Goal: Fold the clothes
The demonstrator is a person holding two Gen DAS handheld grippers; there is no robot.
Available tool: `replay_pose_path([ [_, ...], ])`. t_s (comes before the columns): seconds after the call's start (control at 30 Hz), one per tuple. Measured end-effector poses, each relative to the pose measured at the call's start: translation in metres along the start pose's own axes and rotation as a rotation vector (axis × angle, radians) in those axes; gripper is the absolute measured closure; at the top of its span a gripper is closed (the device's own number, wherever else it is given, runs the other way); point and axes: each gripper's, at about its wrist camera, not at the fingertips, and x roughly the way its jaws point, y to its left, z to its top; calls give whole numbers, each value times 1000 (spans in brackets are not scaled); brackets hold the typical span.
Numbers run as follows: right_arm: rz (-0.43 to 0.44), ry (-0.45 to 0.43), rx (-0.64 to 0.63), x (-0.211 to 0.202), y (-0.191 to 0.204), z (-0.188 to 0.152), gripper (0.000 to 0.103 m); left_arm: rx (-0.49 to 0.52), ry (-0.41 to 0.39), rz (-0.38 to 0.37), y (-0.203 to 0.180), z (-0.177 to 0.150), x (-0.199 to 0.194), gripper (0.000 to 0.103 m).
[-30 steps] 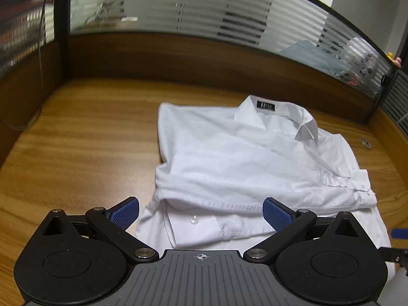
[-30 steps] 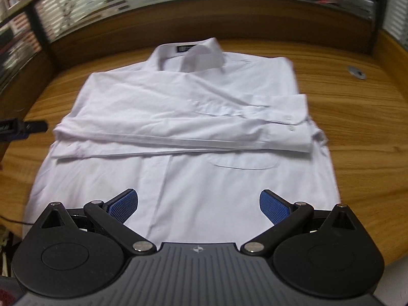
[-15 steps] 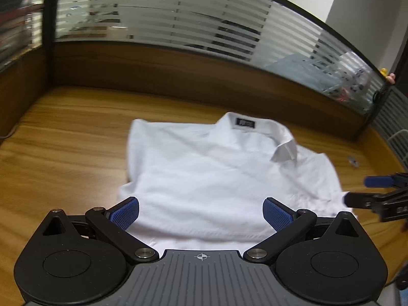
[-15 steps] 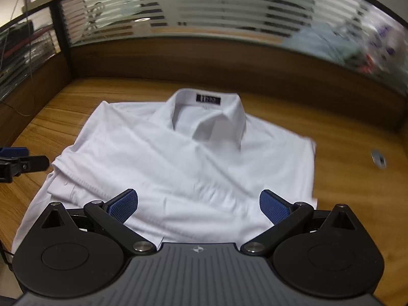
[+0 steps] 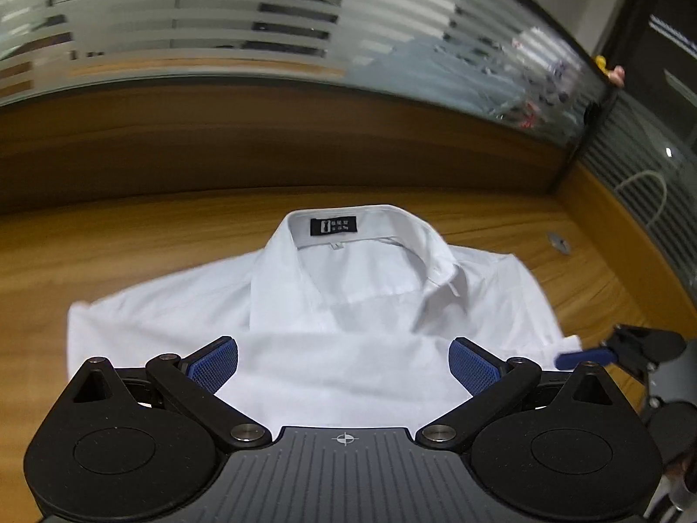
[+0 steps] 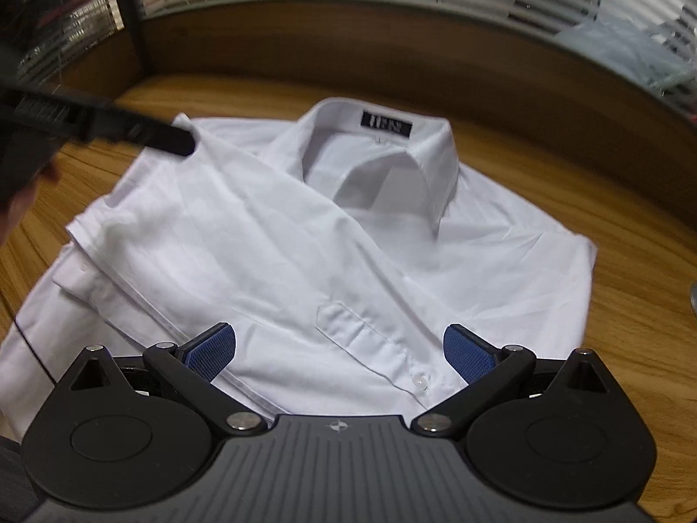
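A white dress shirt (image 5: pixel 357 305) lies face up on the wooden desk (image 5: pixel 130 253), with a black label inside its collar (image 5: pixel 334 225). In the right wrist view the shirt (image 6: pixel 270 235) has a sleeve folded across the chest, and the buttoned cuff (image 6: pixel 374 348) lies near my fingers. My left gripper (image 5: pixel 343 367) hovers open over the shirt's middle, with only fabric beneath it. My right gripper (image 6: pixel 340 356) is also open, low over the cuff. The right gripper's blue fingertip (image 5: pixel 583 356) shows at the shirt's right edge. The left gripper's dark finger (image 6: pixel 130 130) reaches over the shirt's left shoulder.
A wooden partition (image 5: pixel 261 139) topped with striped frosted glass (image 5: pixel 218 22) walls off the back of the desk. A small metal disc (image 5: pixel 559 244) lies on the desk right of the shirt. A hand (image 6: pixel 17 205) and a thin black cable (image 6: pixel 30 348) sit at the left.
Both grippers have moved forward and lower toward the collar, so the shirt fills more of each view. The left one swung right over the shirt. Both stayed open.
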Motion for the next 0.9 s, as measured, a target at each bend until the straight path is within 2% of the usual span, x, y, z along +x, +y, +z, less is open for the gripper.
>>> replay_pose_path([
  [0.13,1,34,53,16,-10,-7,1,35,77,-16,16,18,34,0],
  [0.33,-2,79,144,30,-21,-16,1,45,208,-135,38,31,72,0],
  [0.63,-25,97,147,37,-17,-22,1,-9,282,-198,53,46,103,0],
  [0.9,-25,102,162,40,-19,-21,1,-20,322,-215,54,50,117,0],
])
